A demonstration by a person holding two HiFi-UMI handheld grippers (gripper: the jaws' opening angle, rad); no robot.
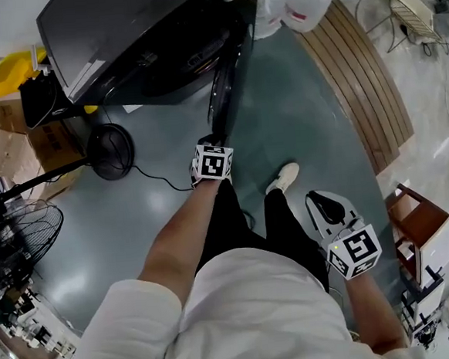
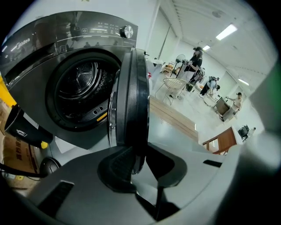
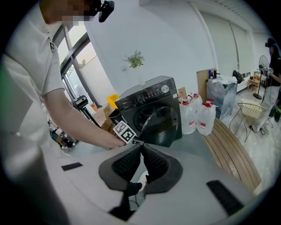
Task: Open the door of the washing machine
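The door (image 2: pixel 131 96), swung out upright from the washing machine (image 2: pixel 52 57), is clamped at its rim by the fingers of the left gripper (image 2: pixel 140 154). The fingers of the right gripper (image 3: pixel 141 149) are closed on nothing. Jugs (image 3: pixel 197 116) are stood beside the machine.

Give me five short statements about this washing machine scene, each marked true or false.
1. The door of the washing machine stands swung open. True.
2. The left gripper is clamped on the door's edge. True.
3. The right gripper holds a water jug. False: its jaws are together on nothing, back from the machine.
4. The drum is stuffed with laundry. False: the part in view shows bare metal.
5. Water jugs stand on the floor beside the machine. True.
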